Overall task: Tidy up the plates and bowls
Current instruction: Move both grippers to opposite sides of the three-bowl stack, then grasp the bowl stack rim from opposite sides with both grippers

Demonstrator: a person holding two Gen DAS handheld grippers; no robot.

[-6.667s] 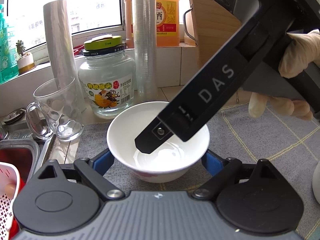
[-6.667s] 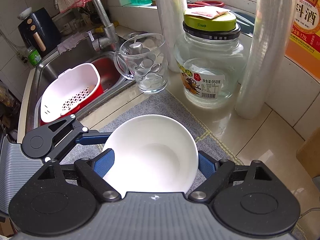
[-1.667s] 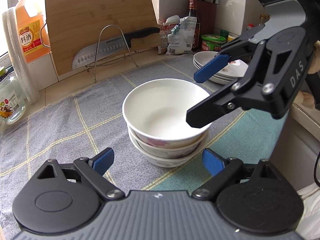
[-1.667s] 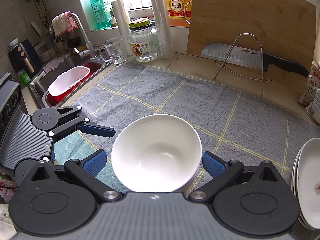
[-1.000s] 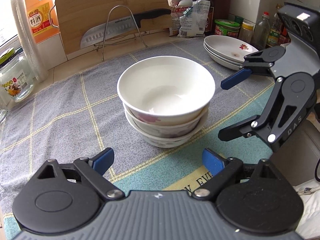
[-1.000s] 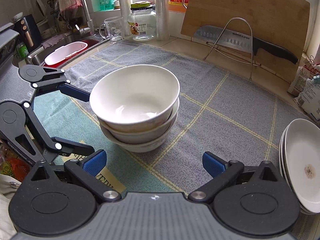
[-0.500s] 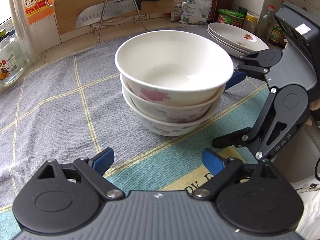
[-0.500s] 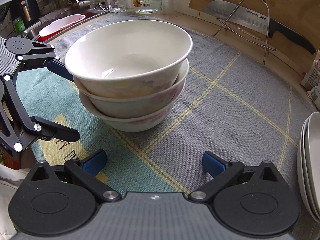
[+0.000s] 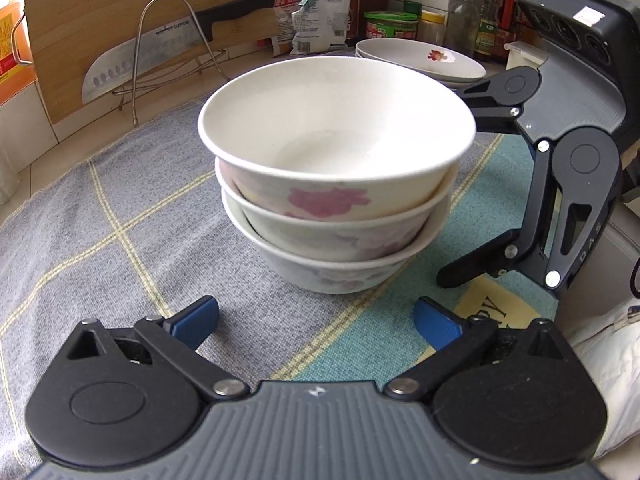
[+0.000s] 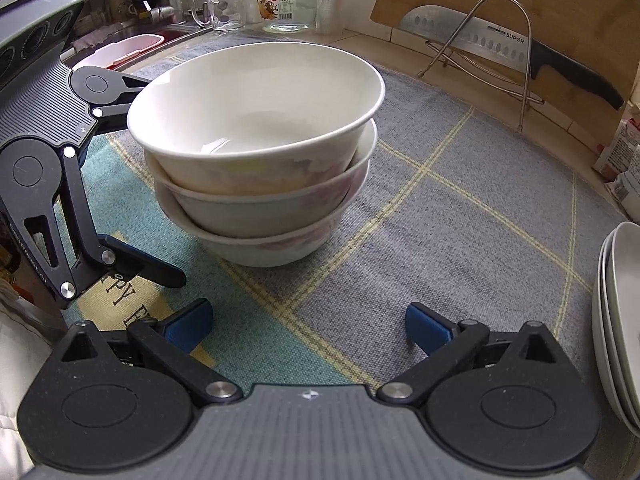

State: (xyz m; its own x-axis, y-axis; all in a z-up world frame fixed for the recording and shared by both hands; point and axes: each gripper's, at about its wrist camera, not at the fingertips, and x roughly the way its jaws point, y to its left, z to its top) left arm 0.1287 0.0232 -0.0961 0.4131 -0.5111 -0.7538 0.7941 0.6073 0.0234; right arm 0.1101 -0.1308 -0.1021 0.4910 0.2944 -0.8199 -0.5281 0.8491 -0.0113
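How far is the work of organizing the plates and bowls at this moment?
Done: three bowls sit nested in one stack on the cloth mat, and the plates lie piled behind it. In hand: nothing; the left gripper and the right gripper are both open, one at each side of the stack. Left: perhaps moving the stack; no loose bowl or plate shows.
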